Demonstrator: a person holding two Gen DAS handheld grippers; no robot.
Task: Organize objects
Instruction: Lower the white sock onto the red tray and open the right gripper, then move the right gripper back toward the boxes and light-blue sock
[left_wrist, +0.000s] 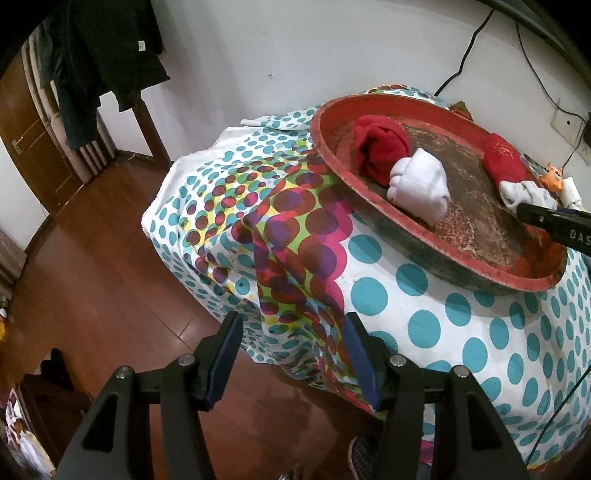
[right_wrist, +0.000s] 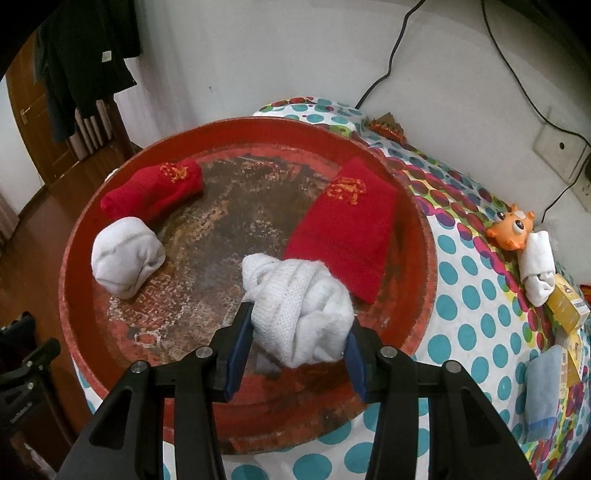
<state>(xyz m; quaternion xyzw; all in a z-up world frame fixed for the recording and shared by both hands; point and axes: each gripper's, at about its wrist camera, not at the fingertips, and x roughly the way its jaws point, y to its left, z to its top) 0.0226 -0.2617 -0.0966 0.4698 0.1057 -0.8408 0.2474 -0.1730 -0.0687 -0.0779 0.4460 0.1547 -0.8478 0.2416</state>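
Note:
A worn round red tray (right_wrist: 74, 258) (left_wrist: 332, 162) sits on a dotted cloth. In it lie a rolled red sock (right_wrist: 155, 192) (left_wrist: 380, 147), a rolled white sock (right_wrist: 125, 254) (left_wrist: 417, 188) and a flat red sock (right_wrist: 347, 229) (left_wrist: 502, 158). My right gripper (right_wrist: 295, 332) is shut on a bundled white sock (right_wrist: 299, 295) over the tray's near part; it shows in the left wrist view (left_wrist: 528, 195). My left gripper (left_wrist: 291, 332) is open and empty, off the table's left corner, above the floor.
An orange toy (right_wrist: 511, 229), another rolled white sock (right_wrist: 539, 266), yellow boxes (right_wrist: 567, 306) and a blue cloth (right_wrist: 543, 391) lie right of the tray. Cables hang on the wall behind. Dark clothes (left_wrist: 103, 55) hang at far left by a door.

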